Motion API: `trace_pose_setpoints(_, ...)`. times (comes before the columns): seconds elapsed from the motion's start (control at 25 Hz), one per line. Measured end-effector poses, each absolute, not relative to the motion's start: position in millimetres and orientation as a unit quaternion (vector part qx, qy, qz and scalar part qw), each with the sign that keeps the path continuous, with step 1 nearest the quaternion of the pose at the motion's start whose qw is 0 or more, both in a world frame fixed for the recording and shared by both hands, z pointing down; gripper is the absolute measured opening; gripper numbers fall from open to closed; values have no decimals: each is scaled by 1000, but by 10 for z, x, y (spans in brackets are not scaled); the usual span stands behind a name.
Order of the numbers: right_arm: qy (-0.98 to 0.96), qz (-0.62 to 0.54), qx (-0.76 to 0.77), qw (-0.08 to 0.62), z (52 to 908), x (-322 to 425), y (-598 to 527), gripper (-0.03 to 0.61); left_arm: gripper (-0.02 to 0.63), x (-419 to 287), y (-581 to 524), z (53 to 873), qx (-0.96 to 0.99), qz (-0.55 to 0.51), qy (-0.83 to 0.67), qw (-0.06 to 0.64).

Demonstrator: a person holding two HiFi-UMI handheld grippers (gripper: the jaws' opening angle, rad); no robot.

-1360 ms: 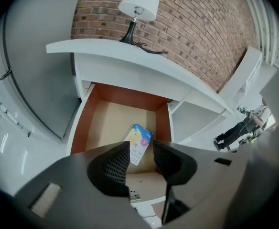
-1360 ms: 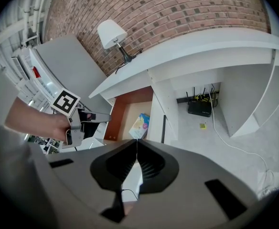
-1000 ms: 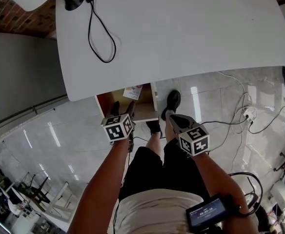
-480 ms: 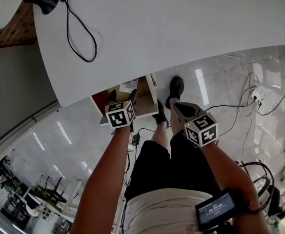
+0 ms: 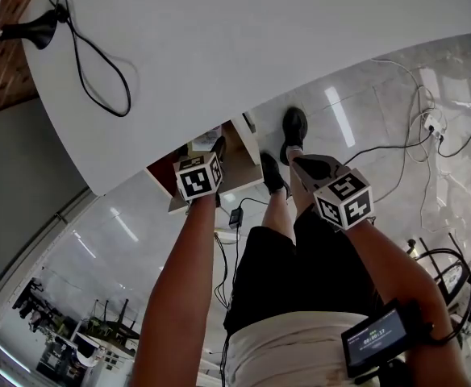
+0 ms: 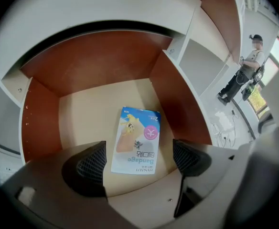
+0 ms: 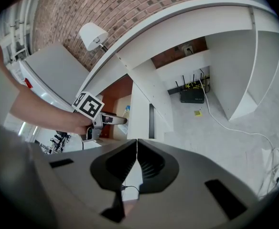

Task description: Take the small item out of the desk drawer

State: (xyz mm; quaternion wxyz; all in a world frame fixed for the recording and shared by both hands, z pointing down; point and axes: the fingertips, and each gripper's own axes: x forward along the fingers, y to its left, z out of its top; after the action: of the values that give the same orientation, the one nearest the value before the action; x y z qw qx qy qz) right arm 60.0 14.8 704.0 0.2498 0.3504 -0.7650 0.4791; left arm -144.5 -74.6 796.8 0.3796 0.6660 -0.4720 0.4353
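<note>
The desk drawer (image 6: pixel 106 104) stands pulled out, with red-brown walls and a pale floor. On that floor lies the small item, a flat blue and white bandage packet (image 6: pixel 137 137). My left gripper (image 6: pixel 138 162) hangs just above the packet's near end. Its jaws have just been opening and now stand wide, one on each side of the packet, touching nothing. In the head view the left gripper (image 5: pixel 213 151) points down into the drawer (image 5: pixel 239 176). My right gripper (image 7: pixel 137 151) is shut and empty, held off to the right of the drawer (image 7: pixel 115 104) over the floor.
The white desk top (image 5: pixel 260 47) overhangs the drawer and carries a black cable (image 5: pixel 98 63). My own legs and shoes (image 5: pixel 293 127) stand beside the drawer. A router (image 7: pixel 193 95) and loose cables (image 5: pixel 429 127) lie on the tiled floor. A person (image 6: pixel 242 75) stands far off.
The left gripper has come down towards the drawer and rolled a little. The right gripper has sunk slightly. The head view has swung, so the desk sits more to the left.
</note>
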Motion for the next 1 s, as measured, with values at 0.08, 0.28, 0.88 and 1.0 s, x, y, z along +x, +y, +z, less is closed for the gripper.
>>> trace_pose_setpoints(0.08, -763, 482, 353, 247, 7095, 652, 148, 6, 416, -1414, -747, 8088, 665, 450, -465, 374)
trace_pose_setpoints(0.28, -758, 490, 359, 238, 7136, 730, 143, 6, 417, -1412, -790, 8224, 661, 479, -459, 351)
trace_pose_setpoints(0.88, -740, 513, 373, 225, 7219, 909, 131, 6, 416, -1407, -906, 8422, 646, 509, -466, 326)
trace_pose_setpoints(1.0, -739, 514, 374, 226, 7224, 920, 126, 6, 406, -1425, -867, 8436, 641, 513, -465, 332)
